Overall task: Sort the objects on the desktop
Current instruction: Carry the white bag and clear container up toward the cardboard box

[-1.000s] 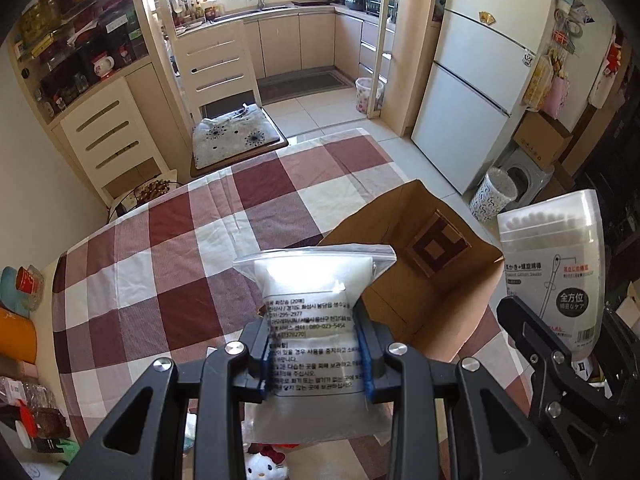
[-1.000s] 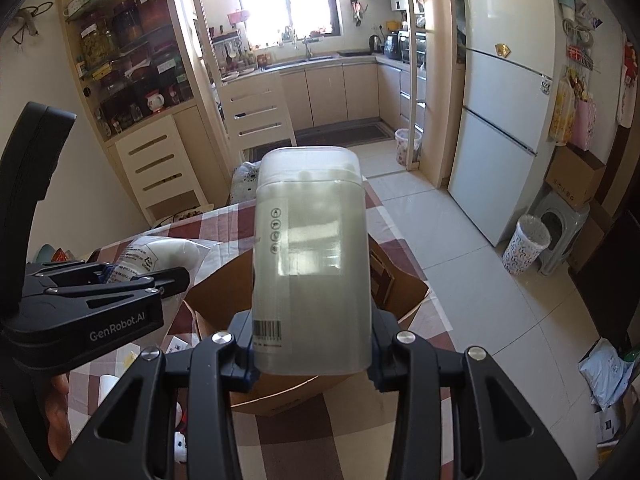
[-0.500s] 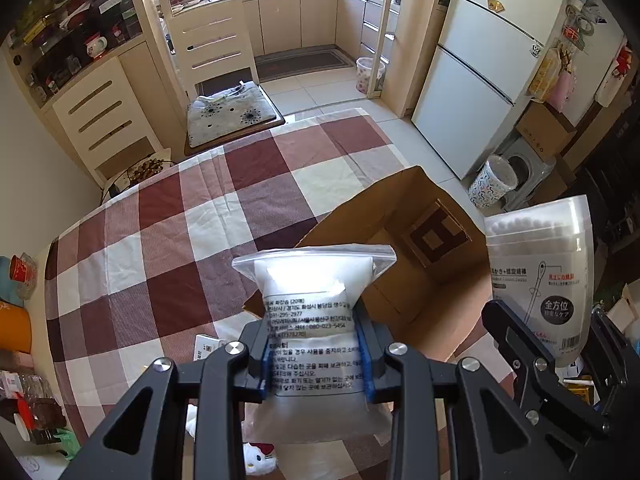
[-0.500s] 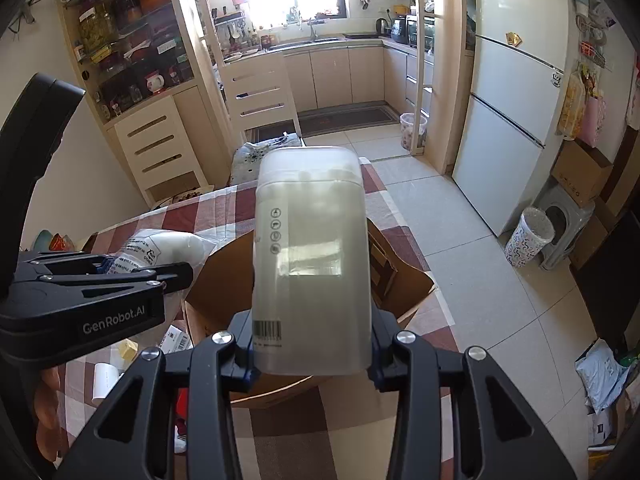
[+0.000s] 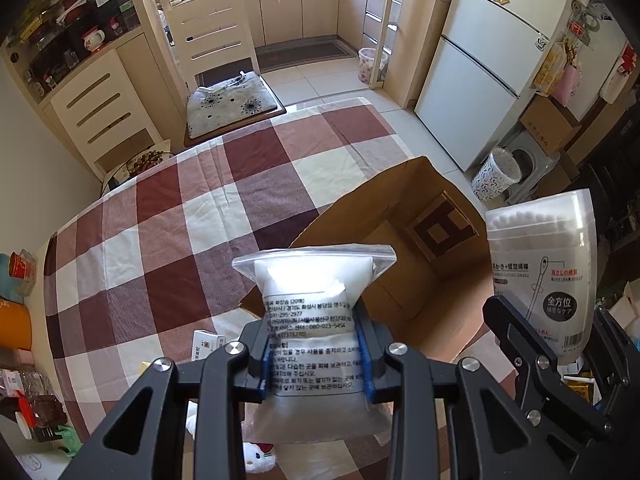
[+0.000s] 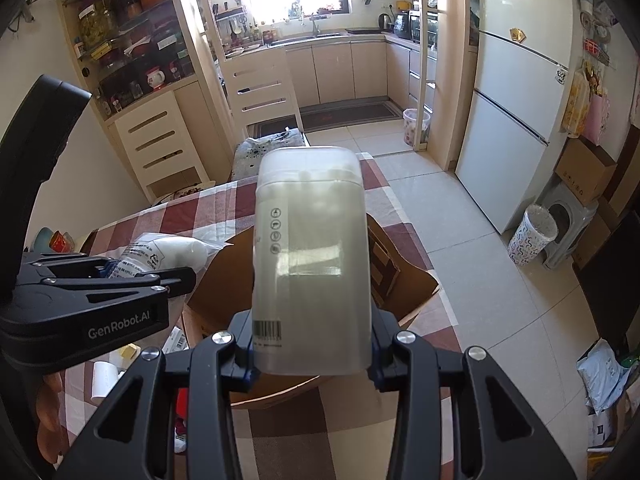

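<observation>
Since a second ago your view has tipped down over the open cardboard box (image 5: 404,248) on the checked surface (image 5: 160,240); your right hand-held gripper (image 6: 312,354) clamps the stiff, slick cotton-swab tub (image 6: 312,256) low, above the box; your left hand-held gripper (image 5: 314,354) pinches the soft, light zip bag (image 5: 314,320) mid-body; it will sag.

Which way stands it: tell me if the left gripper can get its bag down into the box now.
Probably yes. The left gripper is shut on the bag just above the box, whose top is open and floor bare. The right gripper, holding swabs, hangs beside, not across.
</observation>
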Motion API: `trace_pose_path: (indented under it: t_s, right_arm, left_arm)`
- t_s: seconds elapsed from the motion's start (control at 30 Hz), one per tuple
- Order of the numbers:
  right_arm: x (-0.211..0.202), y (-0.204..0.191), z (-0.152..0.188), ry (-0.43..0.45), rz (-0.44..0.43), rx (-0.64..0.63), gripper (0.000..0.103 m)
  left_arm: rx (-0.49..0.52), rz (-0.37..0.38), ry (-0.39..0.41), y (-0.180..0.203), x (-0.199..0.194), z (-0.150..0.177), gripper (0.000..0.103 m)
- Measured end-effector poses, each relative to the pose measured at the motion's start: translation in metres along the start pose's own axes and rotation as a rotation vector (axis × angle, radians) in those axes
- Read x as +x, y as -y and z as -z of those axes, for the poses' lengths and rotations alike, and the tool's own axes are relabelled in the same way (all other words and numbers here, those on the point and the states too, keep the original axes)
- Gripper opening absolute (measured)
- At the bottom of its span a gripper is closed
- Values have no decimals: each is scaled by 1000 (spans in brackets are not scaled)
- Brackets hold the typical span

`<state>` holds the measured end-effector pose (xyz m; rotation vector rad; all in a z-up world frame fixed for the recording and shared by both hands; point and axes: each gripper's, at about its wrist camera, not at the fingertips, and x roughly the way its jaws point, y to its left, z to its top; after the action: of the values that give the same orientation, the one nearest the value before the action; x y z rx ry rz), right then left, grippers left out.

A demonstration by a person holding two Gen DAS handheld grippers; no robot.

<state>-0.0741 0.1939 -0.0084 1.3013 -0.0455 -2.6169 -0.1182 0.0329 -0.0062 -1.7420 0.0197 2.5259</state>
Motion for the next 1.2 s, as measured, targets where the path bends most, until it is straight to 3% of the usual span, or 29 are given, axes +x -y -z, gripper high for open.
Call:
trace_pose_path:
  t_s: [1.2]
  right_arm:
    - [15,2,7,-54,-32,-41,41]
  left_arm:
    - [-6,-1,-93,-2,25,9,32]
